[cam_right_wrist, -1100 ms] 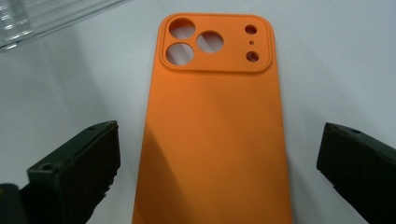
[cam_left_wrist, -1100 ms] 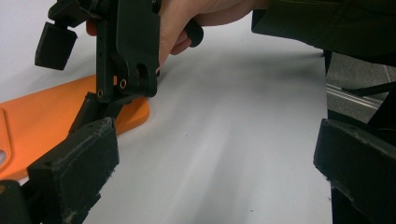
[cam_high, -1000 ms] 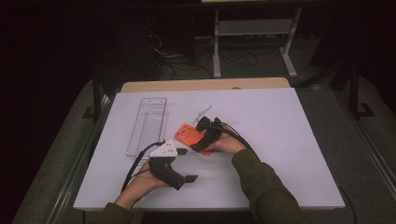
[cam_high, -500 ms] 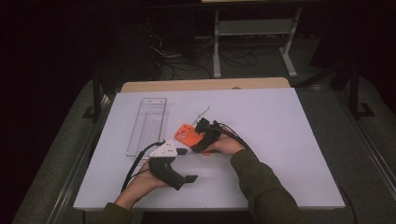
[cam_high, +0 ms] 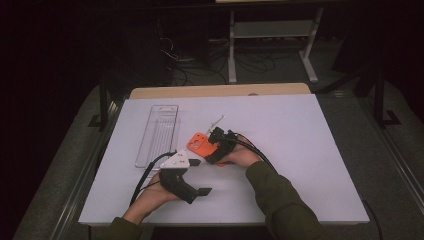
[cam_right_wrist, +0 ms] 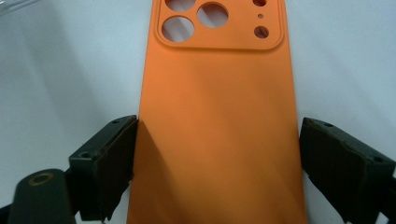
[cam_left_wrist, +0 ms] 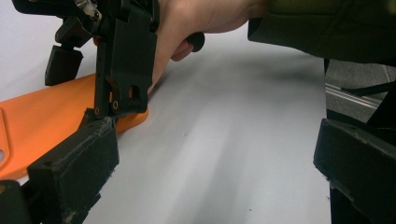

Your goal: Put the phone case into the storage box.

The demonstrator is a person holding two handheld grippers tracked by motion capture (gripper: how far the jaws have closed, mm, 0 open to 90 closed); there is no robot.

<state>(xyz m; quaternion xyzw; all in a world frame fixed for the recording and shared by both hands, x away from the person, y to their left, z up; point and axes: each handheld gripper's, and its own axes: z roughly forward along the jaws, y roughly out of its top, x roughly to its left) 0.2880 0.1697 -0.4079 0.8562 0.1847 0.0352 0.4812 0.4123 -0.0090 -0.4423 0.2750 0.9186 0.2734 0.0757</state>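
Observation:
An orange phone case lies flat on the white table, with its camera cut-outs at the far end. My right gripper straddles its near end. The jaws have just been closing on it: the left pad is at the case's edge, and a sliver of gap remains at the right pad. From above, the right gripper reaches left over the case. My left gripper rests just in front, open, nothing between its jaws. In its own view the left gripper faces the case.
A clear plastic tray lies at the left of the table, beyond the left hand. A small white object sits just behind the right gripper. A wooden board edge runs along the table's far side.

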